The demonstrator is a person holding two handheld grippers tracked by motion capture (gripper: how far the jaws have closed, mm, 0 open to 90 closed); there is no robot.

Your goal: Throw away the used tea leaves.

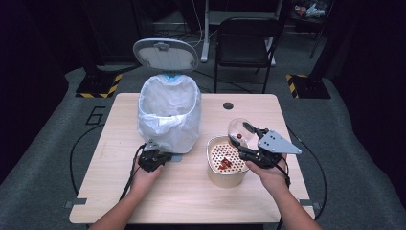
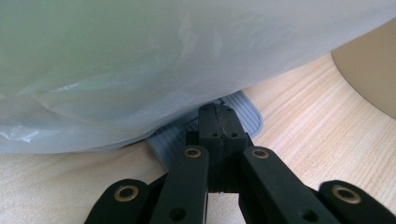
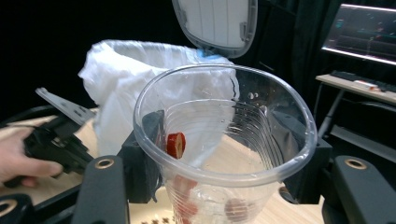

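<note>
Right gripper point(image 1: 249, 140) clamped on clear plastic cup point(image 3: 219, 140), jaws pressed against opposite sides of the cup wall; cup held tilted just above perforated strainer insert point(image 1: 224, 155) of tan bowl point(image 1: 226, 178), directly below and slightly left of the gripper; one red fruit slice point(image 3: 176, 144) stuck to the cup's inner wall, further reddish pieces blurred at the cup bottom; red pieces point(image 1: 225, 164) lying on the strainer beneath.

Left gripper point(image 1: 154, 158) with jaws together, nothing between them; tips resting on grey ridged pedal point(image 2: 243, 109) at the base of the bin point(image 1: 168, 120), immediately ahead of the jaws; white bin liner point(image 2: 140, 70) bulging just above the jaw tips; bin lid point(image 1: 165, 54) standing open above and beyond the gripper.

Wooden table point(image 1: 119, 191) under both grippers; bowl between the two grippers, nearer the right; black chair point(image 1: 246, 43) well beyond the table.
</note>
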